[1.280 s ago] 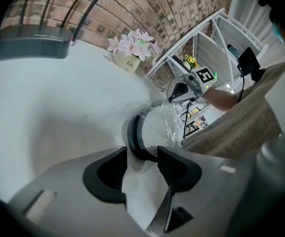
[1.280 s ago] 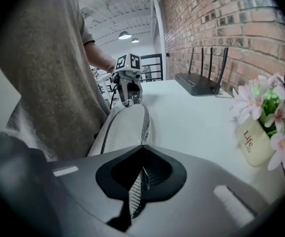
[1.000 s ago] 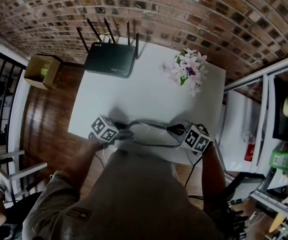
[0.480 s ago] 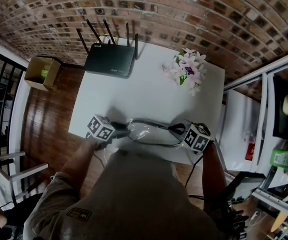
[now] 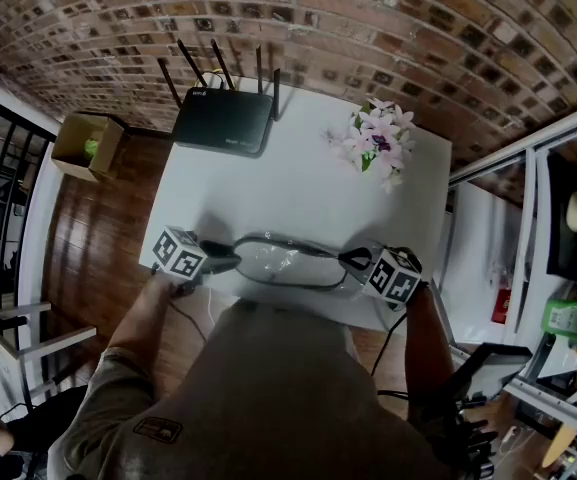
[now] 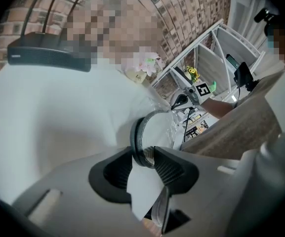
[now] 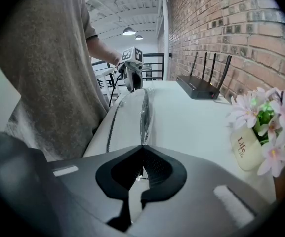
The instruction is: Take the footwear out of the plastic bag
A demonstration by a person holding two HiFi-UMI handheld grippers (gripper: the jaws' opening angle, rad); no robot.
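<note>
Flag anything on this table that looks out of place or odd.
Nothing stands out. The router lies flat, the flower pot stands upright on the table, and the footwear in its plastic bag lies by the near edge; nothing spilled or tipped.

Left gripper (image 6: 143, 155): jaws have just been closing and clamp on the dark rim of the footwear (image 6: 138, 132), which extends ahead from the tips. Clear plastic bag (image 6: 175, 127) covers its far end. Right gripper (image 6: 178, 102) sits at that far end, ahead and to the right. White table (image 6: 48, 117) lies beneath. Router (image 6: 48, 53) stands far ahead-left, flowers (image 6: 149, 63) beyond the footwear.
</note>
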